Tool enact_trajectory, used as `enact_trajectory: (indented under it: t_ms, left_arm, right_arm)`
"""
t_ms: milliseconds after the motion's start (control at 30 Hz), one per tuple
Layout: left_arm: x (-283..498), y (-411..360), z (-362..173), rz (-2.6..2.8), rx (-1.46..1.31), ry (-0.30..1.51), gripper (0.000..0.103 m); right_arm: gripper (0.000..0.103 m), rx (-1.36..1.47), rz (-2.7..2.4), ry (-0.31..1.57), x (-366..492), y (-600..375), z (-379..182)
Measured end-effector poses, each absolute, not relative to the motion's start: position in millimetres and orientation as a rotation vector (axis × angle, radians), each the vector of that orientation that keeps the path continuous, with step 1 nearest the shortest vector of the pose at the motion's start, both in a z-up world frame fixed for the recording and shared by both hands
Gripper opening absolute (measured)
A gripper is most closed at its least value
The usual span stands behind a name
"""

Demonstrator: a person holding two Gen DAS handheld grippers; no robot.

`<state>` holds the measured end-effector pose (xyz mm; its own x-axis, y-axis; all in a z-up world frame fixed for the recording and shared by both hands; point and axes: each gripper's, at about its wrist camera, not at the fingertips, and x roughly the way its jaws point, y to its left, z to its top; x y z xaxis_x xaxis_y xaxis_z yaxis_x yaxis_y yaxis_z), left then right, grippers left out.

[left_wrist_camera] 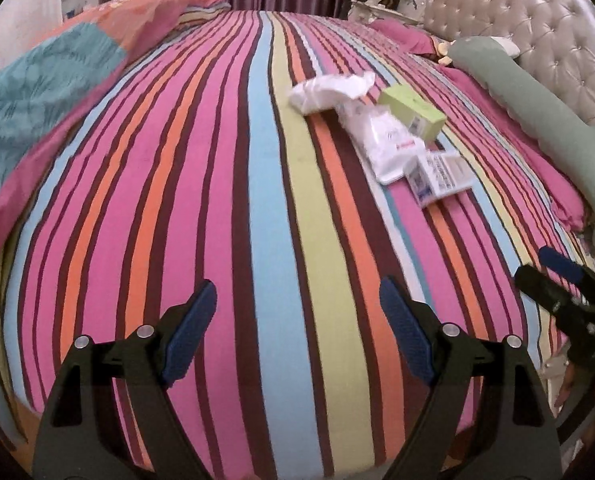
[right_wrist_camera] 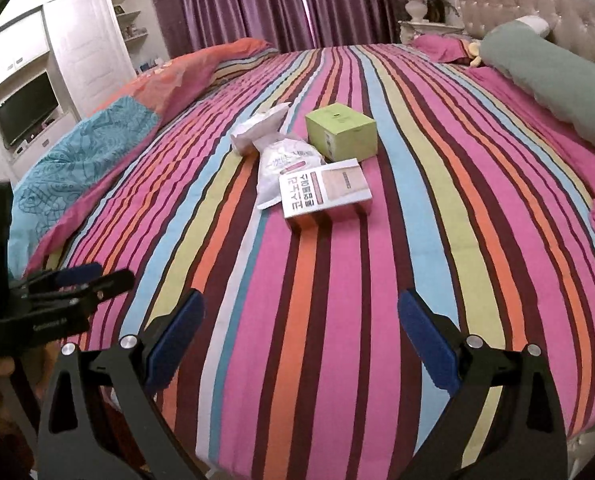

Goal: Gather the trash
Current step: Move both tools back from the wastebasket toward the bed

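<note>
Trash lies in a cluster on the striped bedsheet [right_wrist_camera: 437,200]. A crumpled white paper [right_wrist_camera: 259,128] is farthest, then a white plastic pouch [right_wrist_camera: 277,168], a green box [right_wrist_camera: 343,132] and a flat white-and-tan box with printed text [right_wrist_camera: 325,190]. The same items show in the left wrist view: paper [left_wrist_camera: 329,88], pouch [left_wrist_camera: 385,144], green box [left_wrist_camera: 411,110], flat box [left_wrist_camera: 441,176]. My left gripper [left_wrist_camera: 297,304] is open and empty over the near bed edge. My right gripper [right_wrist_camera: 299,312] is open and empty, well short of the flat box.
A folded teal and orange quilt [right_wrist_camera: 97,152] lies along the left side. A long green bolster [right_wrist_camera: 549,84] and pink pillows lie by the tufted headboard [left_wrist_camera: 537,28] at right. Purple curtains, a white cabinet with a TV [right_wrist_camera: 27,108] stand beyond.
</note>
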<state>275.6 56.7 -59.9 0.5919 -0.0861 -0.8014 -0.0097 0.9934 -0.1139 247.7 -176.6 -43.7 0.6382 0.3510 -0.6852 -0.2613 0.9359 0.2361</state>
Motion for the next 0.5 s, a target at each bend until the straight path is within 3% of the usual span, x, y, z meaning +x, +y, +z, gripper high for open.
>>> enact_trajectory:
  t_ms: [100,167,500]
  left_arm:
    - [295,55,-57,-0.063,-0.107,0.927,0.082]
    - [308,52,-55,-0.076,-0.092,0.918,0.089]
    - [366,42,-50,-0.134,-0.049,0.887,0.089]
  right_arm:
    - [0.093,0.096,0.355,0.807,260,-172,-45]
    - [0.093,0.087,0.362,0.811,268,-170,-45]
    - [0.093,0.082,0.386,0.854,309,-169,-52]
